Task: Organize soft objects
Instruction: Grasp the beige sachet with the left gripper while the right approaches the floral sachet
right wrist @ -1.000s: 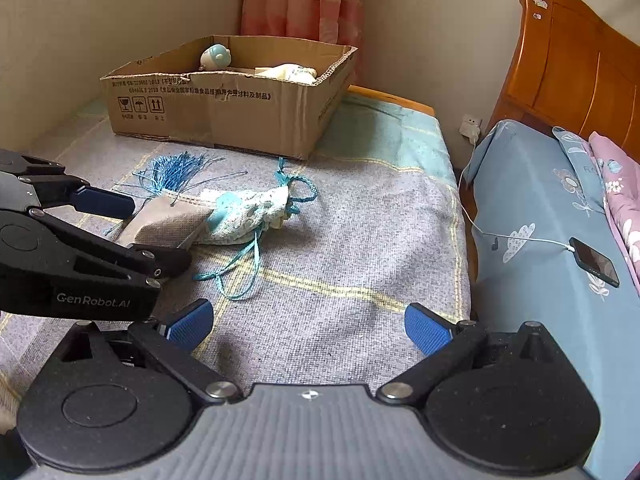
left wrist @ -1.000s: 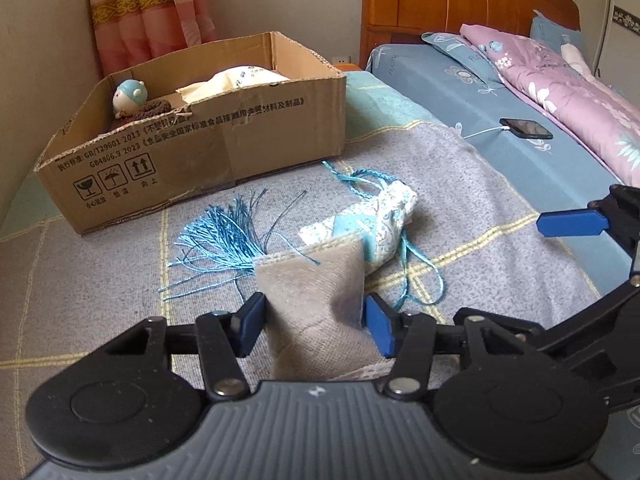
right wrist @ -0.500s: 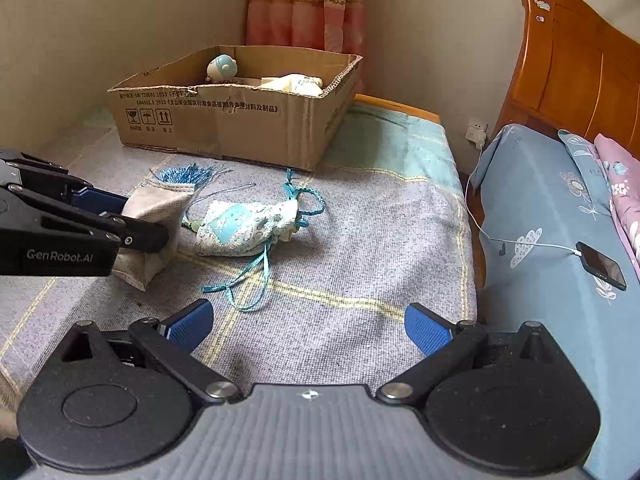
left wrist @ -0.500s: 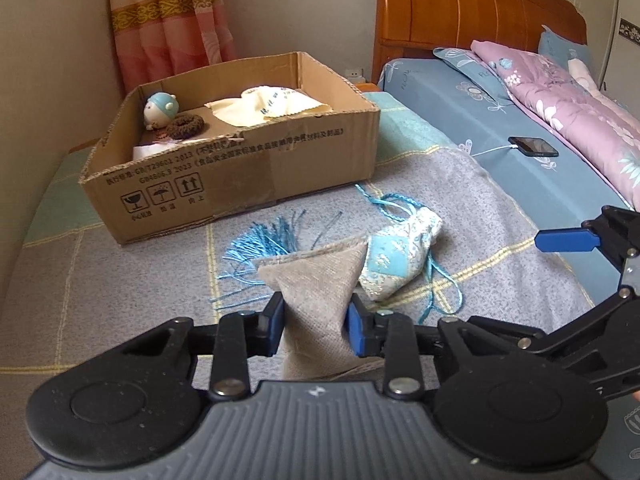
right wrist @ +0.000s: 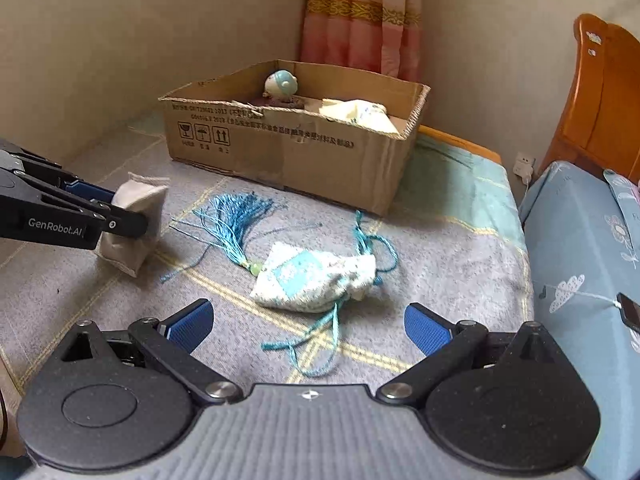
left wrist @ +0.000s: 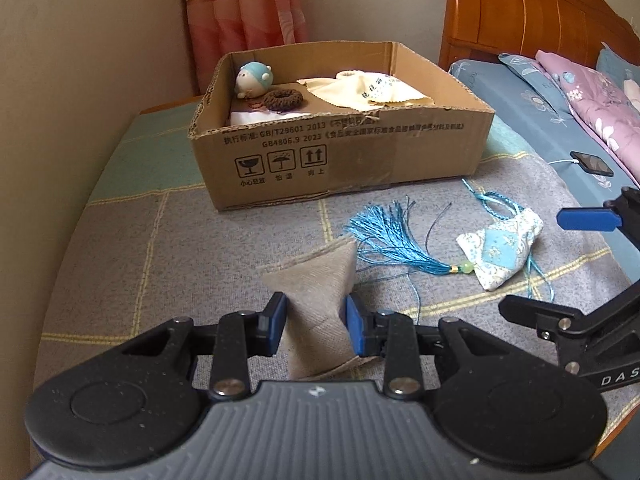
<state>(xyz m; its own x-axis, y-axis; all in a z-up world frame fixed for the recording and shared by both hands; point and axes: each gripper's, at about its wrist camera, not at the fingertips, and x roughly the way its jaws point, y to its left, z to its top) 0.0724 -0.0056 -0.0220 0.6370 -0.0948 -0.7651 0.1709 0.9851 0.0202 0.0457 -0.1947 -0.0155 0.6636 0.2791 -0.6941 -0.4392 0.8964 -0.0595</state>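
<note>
Left tool (left wrist: 316,324) pinching grey pouch (left wrist: 316,280), apparently lifted, right tool (right wrist: 308,322) agape

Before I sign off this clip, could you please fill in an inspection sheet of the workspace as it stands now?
Surface: grey checked bedspread.
Job's things: grey fabric pouch in the left gripper, lifted; blue patterned sachet with tassel lying loose; cardboard box holding a plush toy, brown ring and cream cloth.
Clutter: phone on the blue sheet.
Grippers: left gripper shut on the pouch, having just closed; right gripper open over the sachet.
Cables: white charging lead to the phone.
Surroundings: curtain, wooden headboard, wall.
</note>
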